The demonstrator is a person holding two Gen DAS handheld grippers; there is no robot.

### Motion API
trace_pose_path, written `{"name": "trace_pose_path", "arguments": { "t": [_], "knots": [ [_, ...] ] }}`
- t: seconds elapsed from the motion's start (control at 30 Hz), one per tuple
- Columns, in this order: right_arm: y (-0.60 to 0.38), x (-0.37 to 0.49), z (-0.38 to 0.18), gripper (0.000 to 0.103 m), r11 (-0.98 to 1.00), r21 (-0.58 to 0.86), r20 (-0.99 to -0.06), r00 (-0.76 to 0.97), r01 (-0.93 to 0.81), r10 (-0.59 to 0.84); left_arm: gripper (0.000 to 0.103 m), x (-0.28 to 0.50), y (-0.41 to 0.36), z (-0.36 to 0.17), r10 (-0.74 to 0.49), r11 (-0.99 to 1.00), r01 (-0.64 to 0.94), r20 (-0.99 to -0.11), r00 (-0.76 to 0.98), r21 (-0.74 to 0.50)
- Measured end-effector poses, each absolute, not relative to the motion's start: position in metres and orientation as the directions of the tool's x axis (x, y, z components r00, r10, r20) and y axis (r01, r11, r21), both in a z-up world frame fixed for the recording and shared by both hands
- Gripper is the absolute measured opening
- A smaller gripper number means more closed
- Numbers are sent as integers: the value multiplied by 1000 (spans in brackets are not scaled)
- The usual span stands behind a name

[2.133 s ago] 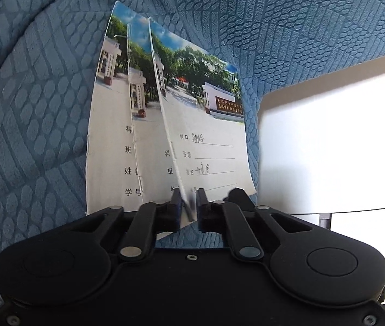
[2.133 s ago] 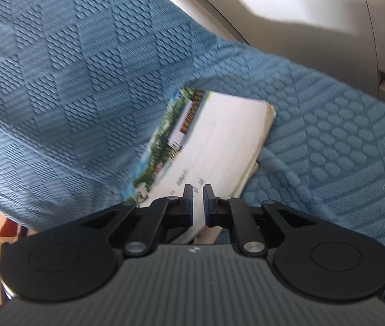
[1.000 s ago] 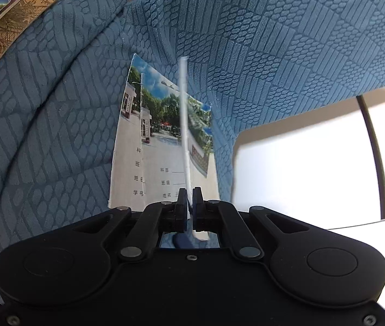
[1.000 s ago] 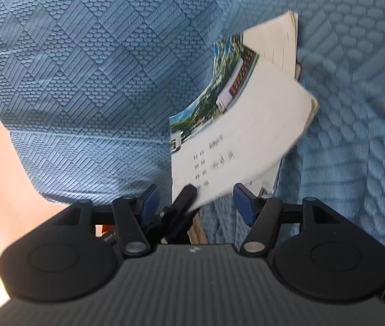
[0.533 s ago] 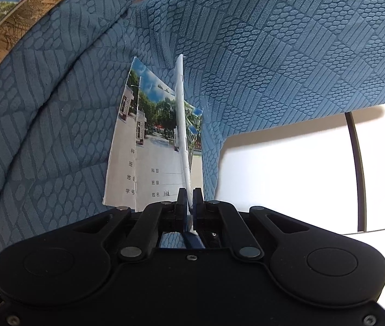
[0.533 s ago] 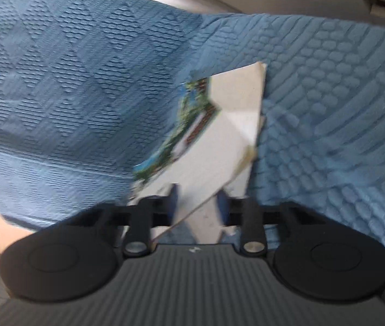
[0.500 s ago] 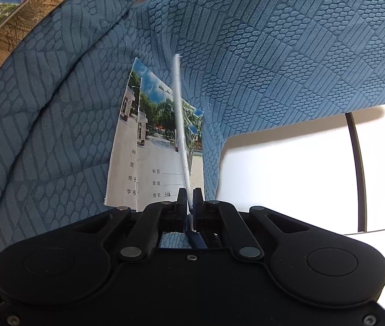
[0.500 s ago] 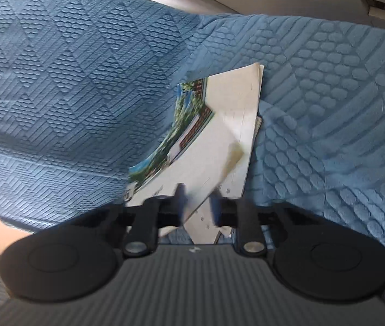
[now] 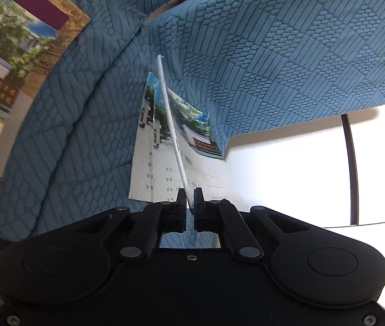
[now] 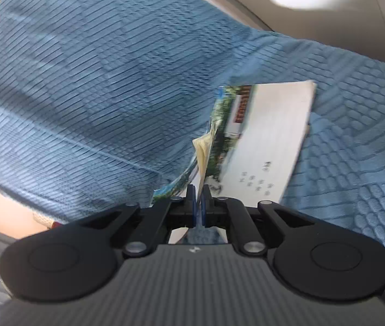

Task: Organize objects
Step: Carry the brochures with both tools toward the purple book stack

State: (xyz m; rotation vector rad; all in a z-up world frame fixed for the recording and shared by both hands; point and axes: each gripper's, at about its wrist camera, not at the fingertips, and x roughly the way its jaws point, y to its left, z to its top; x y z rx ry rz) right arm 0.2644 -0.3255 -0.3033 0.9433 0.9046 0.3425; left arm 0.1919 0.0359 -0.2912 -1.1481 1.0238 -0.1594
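Altogether three notebooks (image 9: pixel 162 146), two grippers (image 9: pixel 189 198).

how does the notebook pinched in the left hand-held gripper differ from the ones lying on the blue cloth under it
The held notebook stands on edge, showing only a thin white line; the lying notebooks rest flat, covers showing. It is clamped in the left hand-held gripper; they lie free, overlapping on the blue cloth.

The left gripper (image 9: pixel 189 199) is matte black, with two round caps on its wide body, silver pivot pins on the linkage arms and small screws near the edges. The right gripper (image 10: pixel 198 197) has a grey ribbed housing and blue pads (image 10: pixel 191 203).
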Motion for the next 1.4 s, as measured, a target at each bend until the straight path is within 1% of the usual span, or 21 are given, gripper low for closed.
{"name": "trace_pose_path", "arguments": {
  "t": [0.1,0.33,0.43,0.73,1.0,1.13,1.4],
  "knots": [
    [-311,264,-288,6,632,771,-546,594,80,591,3,186,46,-287,-578,431,-384,-577,577,-816],
    [-291,252,-237,5,677,735,-512,624,-36,590,3,169,61,-265,-598,369,-370,-522,608,-853],
    [-284,246,-221,5,687,725,-509,627,-57,589,3,163,66,-254,-591,364,-371,-520,617,-854],
    [-260,227,-202,6,674,738,-527,592,-38,610,4,139,99,-223,-577,381,-357,-521,629,-853],
    [-229,206,-175,6,662,739,-481,587,-128,651,4,118,136,-191,-550,402,-303,-493,674,-864],
    [-212,198,-162,6,658,734,-467,577,-170,670,6,111,155,-176,-550,438,-274,-496,672,-856],
    [-178,179,-156,6,653,723,-469,534,-224,703,6,85,195,-168,-522,440,-280,-496,694,-853]
  ]
}}
